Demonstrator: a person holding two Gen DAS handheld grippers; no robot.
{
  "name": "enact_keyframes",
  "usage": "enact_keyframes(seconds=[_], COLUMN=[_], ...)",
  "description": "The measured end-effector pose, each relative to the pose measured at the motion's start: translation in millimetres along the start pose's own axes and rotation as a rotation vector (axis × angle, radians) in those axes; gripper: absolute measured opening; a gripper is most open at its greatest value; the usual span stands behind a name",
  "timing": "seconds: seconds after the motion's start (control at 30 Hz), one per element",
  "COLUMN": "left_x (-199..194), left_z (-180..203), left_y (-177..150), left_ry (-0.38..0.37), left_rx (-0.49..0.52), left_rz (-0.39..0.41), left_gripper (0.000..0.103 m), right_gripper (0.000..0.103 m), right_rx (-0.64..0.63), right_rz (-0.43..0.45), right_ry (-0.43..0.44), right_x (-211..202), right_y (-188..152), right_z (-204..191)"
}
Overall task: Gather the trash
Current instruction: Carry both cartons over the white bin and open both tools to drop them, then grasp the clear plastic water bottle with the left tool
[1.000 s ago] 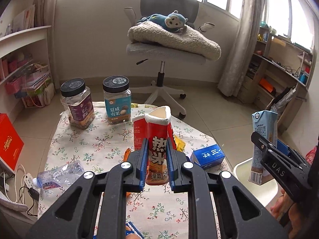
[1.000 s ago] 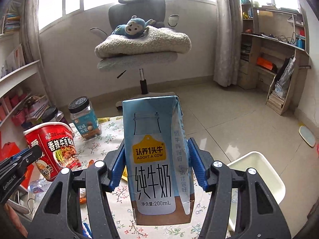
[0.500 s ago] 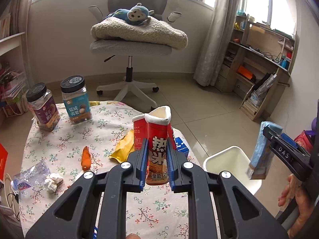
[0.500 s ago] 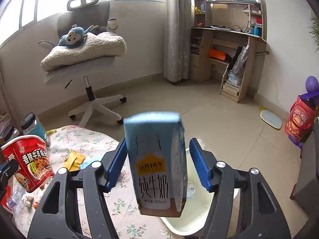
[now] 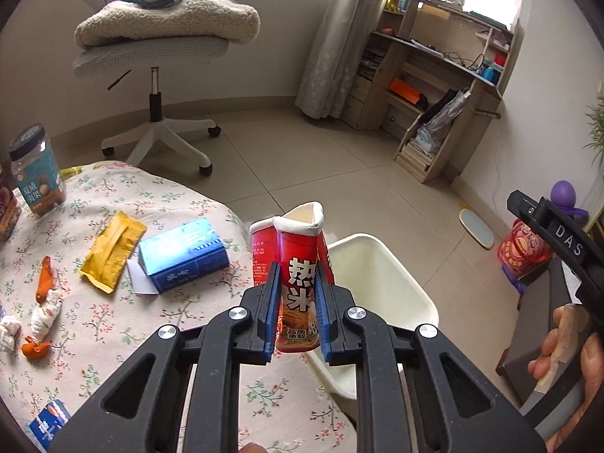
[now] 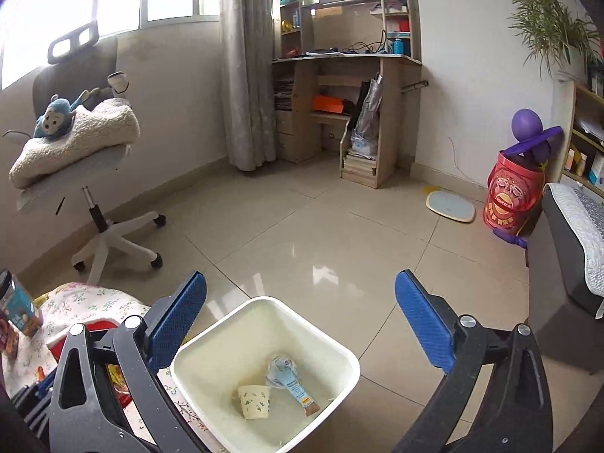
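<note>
While the left gripper [image 5: 295, 311] is seen from its own wrist camera, its blue-padded jaws are clamped on a crushed red paper noodle cup with a white rim [image 5: 298, 264], which is held upright above the near edge of the round table covered by a floral cloth [image 5: 124, 324], just beside the cream square plastic bin [image 5: 381, 287] standing on the tiled floor. On the cloth are shown a blue rectangular carton lying on its side [image 5: 183, 255], a flattened yellow wrapper [image 5: 113, 251] touching or nearly touching it, orange scraps with crumpled white tissue [image 5: 43, 311] near the left edge, and a clear jar with a black lid and teal label [image 5: 34, 173] at the far side. At the right edge, part of the black frame of the right gripper is visible, gripped by a hand [image 5: 570, 355]. In the right wrist view, the right gripper [image 6: 300, 307] is shown with its blue pads spread wide, having just been opening, and nothing is held between them. Directly below, inside the bin [image 6: 196, 358], a light-blue milk carton [image 6: 292, 383] is seen lying on the bottom beside a tipped cream paper cup with a small green print [image 6: 255, 400]. A corner of the table is visible at lower left.
</note>
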State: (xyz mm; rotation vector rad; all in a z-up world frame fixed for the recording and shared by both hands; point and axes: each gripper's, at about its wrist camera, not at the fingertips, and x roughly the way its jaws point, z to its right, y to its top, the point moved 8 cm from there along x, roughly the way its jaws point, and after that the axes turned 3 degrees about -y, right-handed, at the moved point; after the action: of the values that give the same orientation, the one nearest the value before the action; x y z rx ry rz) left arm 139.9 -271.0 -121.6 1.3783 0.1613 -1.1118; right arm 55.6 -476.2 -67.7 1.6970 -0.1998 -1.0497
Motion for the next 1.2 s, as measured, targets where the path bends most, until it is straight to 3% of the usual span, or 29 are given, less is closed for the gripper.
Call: enact_keyframes(seconds=[0.17, 0.2, 0.23, 0.33, 0.6, 0.97, 1.2], left_x=[31, 35, 38, 35, -10, -79, -107], left_z=[42, 47, 51, 53, -5, -130, -231], left_y=[-6, -7, -8, -7, 9, 5, -17], left_ry=[-0.094, -0.111, -0.129, -0.141, 0.022, 0.259, 0.437], left_rx=[-0.009, -0.013, -0.018, -0.011, 0.017, -0.069, -0.123], left_rz=[-0.052, -0.067, -0.079, -0.078, -0.004, 0.061, -0.060], left_gripper=[0.020, 0.026, 0.039, 0.047, 0.055, 0.074, 0.077], right_gripper=[0.096, 0.096, 0.096, 0.096, 0.096, 0.096, 0.096], right_rx=[0.059, 0.067, 0.077, 0.091, -0.011, -0.251, -0.376], right_rz=[-0.003, -0.003, -0.003, -0.005, 0.015, 0.029, 0.019], right_ry=[-0.027, -0.032, -0.034, -0.032, 0.029, 0.206, 0.320], right_x=[4, 5, 4, 3, -14, -63, -90], right_y=[4, 5, 5, 5, -3, -42, -76], right_z=[25, 29, 33, 34, -18, -148, -229])
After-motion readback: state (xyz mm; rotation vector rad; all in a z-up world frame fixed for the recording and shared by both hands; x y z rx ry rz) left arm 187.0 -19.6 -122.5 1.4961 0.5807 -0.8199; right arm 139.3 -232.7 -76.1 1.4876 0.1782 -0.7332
